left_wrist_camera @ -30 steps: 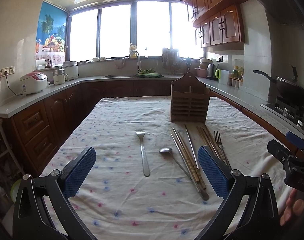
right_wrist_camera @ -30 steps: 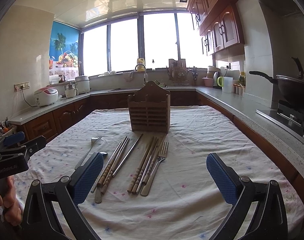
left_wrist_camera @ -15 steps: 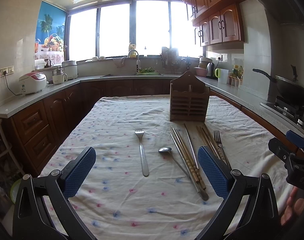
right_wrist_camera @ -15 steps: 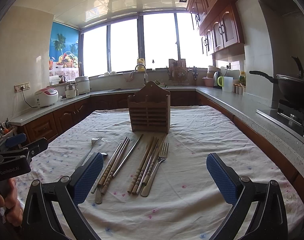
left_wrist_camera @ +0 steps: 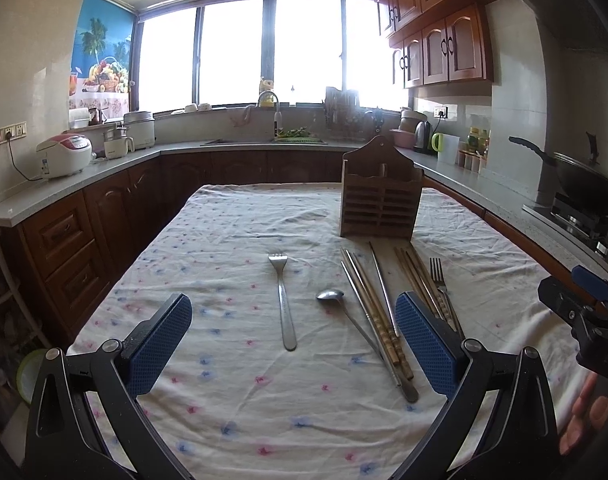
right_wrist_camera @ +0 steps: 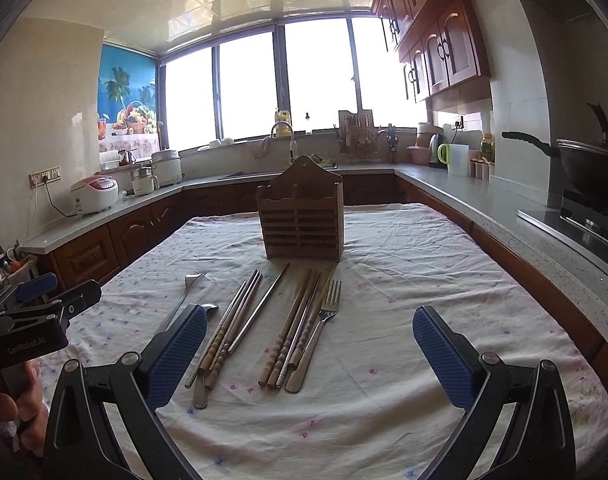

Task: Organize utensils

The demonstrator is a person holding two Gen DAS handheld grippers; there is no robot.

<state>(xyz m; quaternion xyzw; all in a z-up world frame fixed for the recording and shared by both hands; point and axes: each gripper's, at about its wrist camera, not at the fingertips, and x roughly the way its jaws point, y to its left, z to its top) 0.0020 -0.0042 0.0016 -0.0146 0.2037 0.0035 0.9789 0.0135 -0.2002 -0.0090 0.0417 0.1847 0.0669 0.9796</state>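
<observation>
— Where are the utensils?
— Flat on the tablecloth (right_wrist_camera: 403,264), in front of the wooden holder (right_wrist_camera: 302,220): two forks (left_wrist_camera: 282,300) (right_wrist_camera: 323,320), one spoon (left_wrist_camera: 331,295); I can't count the bunched chopsticks (right_wrist_camera: 292,332).
— The jaws?
— Left gripper (left_wrist_camera: 294,344) and right gripper (right_wrist_camera: 309,350) both spread wide, holding nothing.

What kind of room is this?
It looks like a home kitchen. There's a sink tap under the big windows, a rice cooker on the counter, and a black wok sitting on the stove.
</observation>
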